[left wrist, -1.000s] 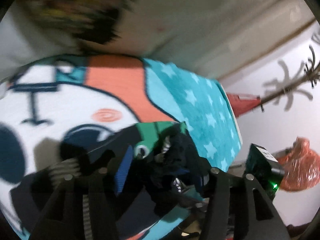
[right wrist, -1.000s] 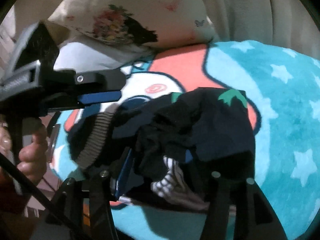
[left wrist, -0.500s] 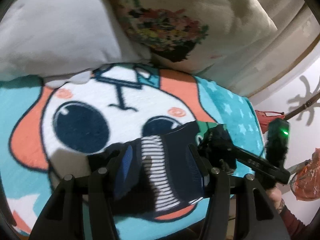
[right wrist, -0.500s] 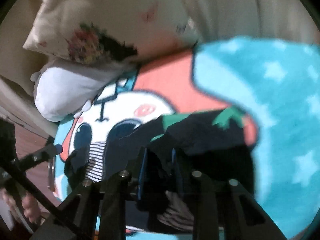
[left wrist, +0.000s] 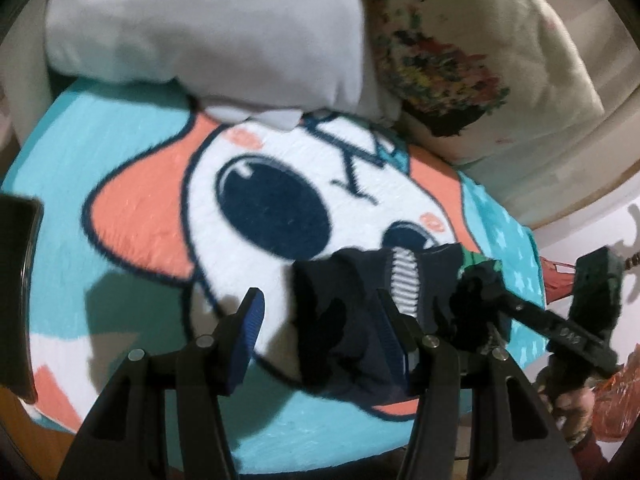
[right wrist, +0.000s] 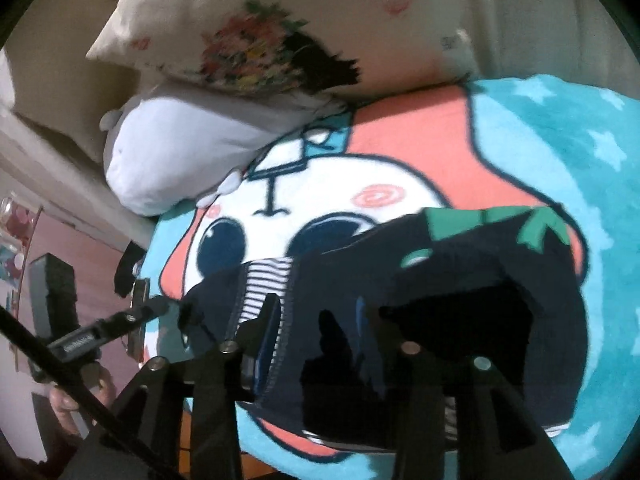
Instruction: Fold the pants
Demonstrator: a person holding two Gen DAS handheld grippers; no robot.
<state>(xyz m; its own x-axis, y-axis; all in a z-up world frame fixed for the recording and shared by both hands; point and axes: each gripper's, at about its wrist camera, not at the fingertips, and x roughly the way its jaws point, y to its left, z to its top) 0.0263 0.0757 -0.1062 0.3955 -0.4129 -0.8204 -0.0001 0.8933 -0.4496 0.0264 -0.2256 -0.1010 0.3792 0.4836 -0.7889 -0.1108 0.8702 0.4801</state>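
Dark navy pants (left wrist: 344, 304) with a striped waistband (left wrist: 406, 280) lie crumpled on a cartoon blanket (left wrist: 120, 140). My left gripper (left wrist: 318, 294) hovers over their left edge. Its jaws stand apart, with white blanket showing beside the left pad, so nothing is pinched. In the right wrist view the pants (right wrist: 460, 272) spread wide, with green patches (right wrist: 536, 228) at the far end. My right gripper (right wrist: 318, 302) is low over the waistband (right wrist: 268, 276) and its jaws are opening, with dark cloth lying between them. The left gripper (right wrist: 156, 304) tips touch the pants' left end.
A white pillow (left wrist: 200, 28) and a floral pillow (left wrist: 460, 60) lean at the back of the blanket. A black flat object (left wrist: 16, 280) sits at the left edge. An orange bag (left wrist: 616, 400) hangs beyond the right side. The bed's front edge runs just below both grippers.
My left gripper has swung left, so the pants now sit by its right finger. The right gripper narrowed on the cloth, then widened again. The bunched pants now lie flatter.
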